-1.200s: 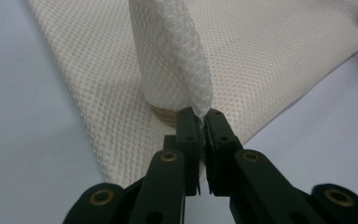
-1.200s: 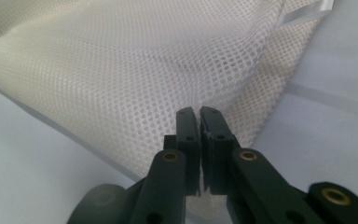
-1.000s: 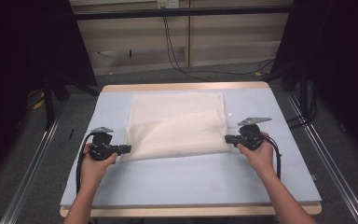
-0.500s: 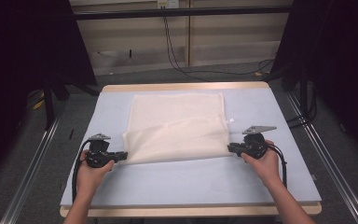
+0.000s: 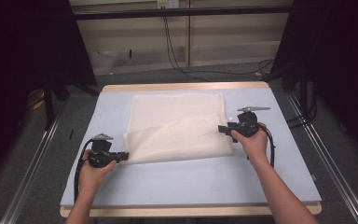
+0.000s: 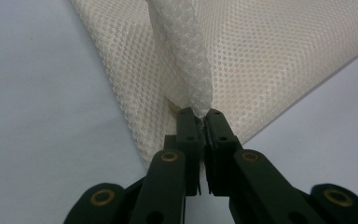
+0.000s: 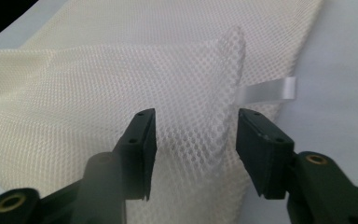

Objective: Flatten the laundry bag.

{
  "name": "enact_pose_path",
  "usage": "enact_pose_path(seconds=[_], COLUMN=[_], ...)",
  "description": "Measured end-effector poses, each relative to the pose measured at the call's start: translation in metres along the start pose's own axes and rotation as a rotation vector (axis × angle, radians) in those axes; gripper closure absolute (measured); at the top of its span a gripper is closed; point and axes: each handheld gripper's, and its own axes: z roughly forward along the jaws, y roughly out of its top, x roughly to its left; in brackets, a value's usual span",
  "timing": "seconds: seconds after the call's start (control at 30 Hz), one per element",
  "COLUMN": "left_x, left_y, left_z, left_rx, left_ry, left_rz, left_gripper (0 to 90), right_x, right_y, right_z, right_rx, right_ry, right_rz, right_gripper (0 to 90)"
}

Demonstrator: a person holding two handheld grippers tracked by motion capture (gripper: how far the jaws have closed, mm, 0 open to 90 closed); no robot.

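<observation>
A cream mesh cloth lies on the light blue table, its near part folded back over the rest. My left gripper is shut on the fold's near-left corner; in the left gripper view the jaws pinch a bunched ridge of mesh. My right gripper is at the cloth's right edge. Its jaws have just been opening. In the right gripper view they stand apart, with a raised mesh corner loose between them and untouched by the pads. A white ribbon tag sticks out beside that corner.
The table has a wooden rim at its far edge. Bare blue surface runs along the near side and on both sides of the cloth. Metal rails flank the table on the floor, and cables lie behind it.
The right gripper has moved away from the near edge and its jaws have parted, letting go of the cloth's right corner. The left gripper stays shut on its corner, almost unmoved.
</observation>
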Motion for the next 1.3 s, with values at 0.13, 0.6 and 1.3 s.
enact_pose_path(seconds=[0.13,0.6,1.3], left_x=[0.0,0.0,0.003], left_y=[-0.001,0.0,0.003], left_z=[0.0,-0.006,-0.02], left_rx=[-0.006,-0.027,-0.063], left_ry=[0.001,0.024,0.009], left_rz=[0.002,-0.019,-0.068], left_gripper=[86.2,85.8,76.8], right_x=[0.003,0.01,0.011], right_y=[-0.002,-0.034,-0.091], right_z=[0.002,-0.06,-0.078], right_rx=[-0.021,-0.046,0.015], right_ry=[0.024,0.168,0.247], right_rz=[-0.041,-0.214,-0.267], right_gripper=[76.9,84.3,84.6])
